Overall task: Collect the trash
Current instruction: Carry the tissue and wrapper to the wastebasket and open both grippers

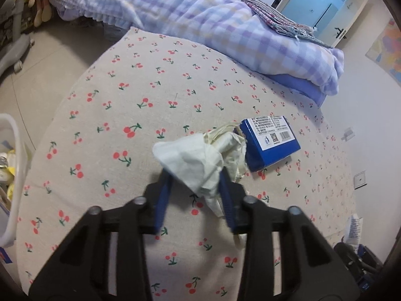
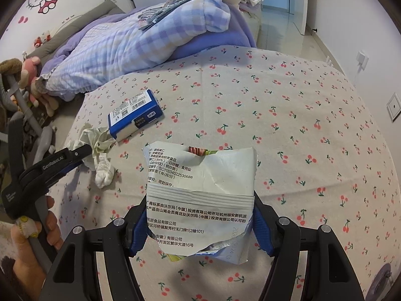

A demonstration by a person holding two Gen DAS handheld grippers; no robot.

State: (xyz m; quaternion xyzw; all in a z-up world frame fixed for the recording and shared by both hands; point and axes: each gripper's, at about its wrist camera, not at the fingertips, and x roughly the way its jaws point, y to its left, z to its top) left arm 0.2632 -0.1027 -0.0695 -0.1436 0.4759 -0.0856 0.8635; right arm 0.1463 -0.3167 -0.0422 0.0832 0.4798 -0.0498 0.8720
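in the left wrist view, our left gripper (image 1: 195, 175) has its blue pads pressed on a crumpled tissue (image 1: 198, 160) on the cherry-print sheet (image 1: 125, 100); a blue box (image 1: 269, 141) lies just beside it, a checked quilt (image 1: 200, 17) beyond. a white bin (image 1: 11, 175) is cut off at the left edge.

in the right wrist view, our right gripper (image 2: 200, 225) clamps a torn snack wrapper (image 2: 200, 198), which hides the sheet behind. the left gripper reaches the tissue beside the box, and a hand (image 2: 30, 245) holds its handle.

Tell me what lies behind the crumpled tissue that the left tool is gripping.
Behind the crumpled tissue in the left tool lies a blue box, flat on the cherry-print sheet, barcode side up. The tissue covers the box's near corner, so touching cannot be judged.
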